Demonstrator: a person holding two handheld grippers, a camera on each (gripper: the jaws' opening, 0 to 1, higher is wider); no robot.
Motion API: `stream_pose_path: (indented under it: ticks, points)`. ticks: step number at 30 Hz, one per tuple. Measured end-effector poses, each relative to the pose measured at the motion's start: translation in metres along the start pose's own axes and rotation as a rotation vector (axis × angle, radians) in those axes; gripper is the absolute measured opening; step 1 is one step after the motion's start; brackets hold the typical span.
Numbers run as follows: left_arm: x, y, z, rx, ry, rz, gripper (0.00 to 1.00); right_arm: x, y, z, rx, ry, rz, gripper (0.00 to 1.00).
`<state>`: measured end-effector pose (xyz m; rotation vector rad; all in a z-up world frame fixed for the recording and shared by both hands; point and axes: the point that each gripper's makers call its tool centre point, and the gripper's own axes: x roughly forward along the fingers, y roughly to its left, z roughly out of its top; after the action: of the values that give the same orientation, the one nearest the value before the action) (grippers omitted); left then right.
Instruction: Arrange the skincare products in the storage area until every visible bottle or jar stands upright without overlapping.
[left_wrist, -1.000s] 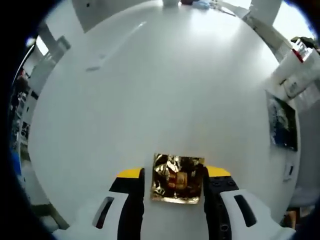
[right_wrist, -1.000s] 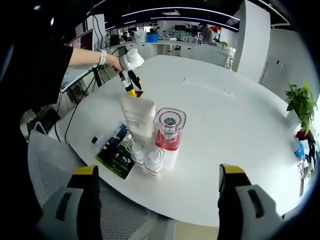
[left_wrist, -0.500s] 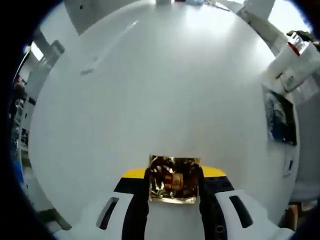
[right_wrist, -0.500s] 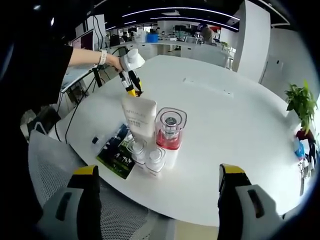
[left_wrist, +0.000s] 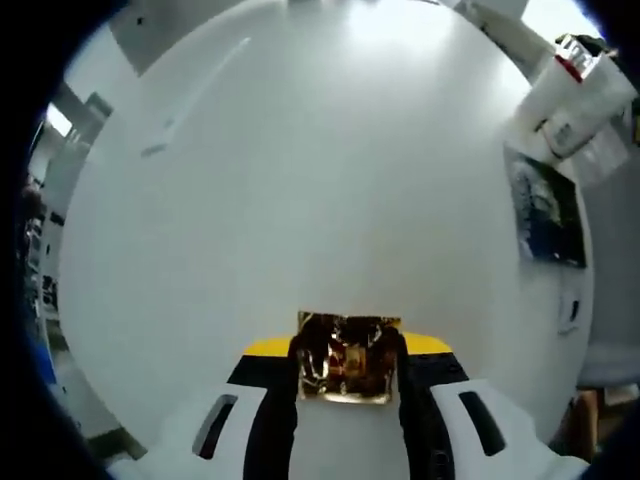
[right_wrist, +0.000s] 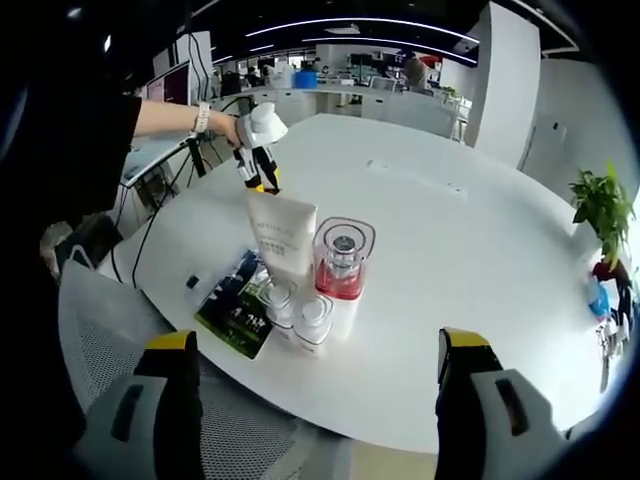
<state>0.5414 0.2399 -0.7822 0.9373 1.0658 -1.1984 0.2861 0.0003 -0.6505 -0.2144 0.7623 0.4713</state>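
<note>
White round table (right_wrist: 480, 290) fills an open office, with desks and ceiling lights behind and a potted plant (right_wrist: 603, 212) at its far right edge. On the near left part of the table, the skincare group stands upright: a white tube (right_wrist: 283, 236), a red-and-clear bottle (right_wrist: 341, 264) touching beside it, and two small clear-capped bottles (right_wrist: 300, 309) in front. A dark printed card (right_wrist: 236, 305) lies flat just beside them.

Seen from the right gripper view, a person's bare forearm reaches out level over the table, the left gripper (right_wrist: 262, 181) pointing down. In the left gripper view, its jaws are clamped on a gold foil-covered box (left_wrist: 347, 358), whose contents are hard to make out. The right gripper (right_wrist: 310, 385) hangs over the table edge, jaws spread wide with nothing between them.
</note>
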Motion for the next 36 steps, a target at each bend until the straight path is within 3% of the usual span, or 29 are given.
stream_pose_path:
  ticks: [17,23,36]
  points:
    - [-0.023,-0.031,0.003,0.005,-0.014,0.012,0.36,-0.004,0.006,0.006,-0.031,-0.037,0.026,0.99]
    - [-0.030,-0.042,0.003,0.005,-0.018,0.013,0.36,-0.010,0.001,0.015,-0.028,-0.080,0.006,0.99]
    - [-0.037,-0.068,0.008,0.009,-0.028,0.006,0.36,-0.014,0.010,0.015,-0.038,-0.089,0.024,0.99]
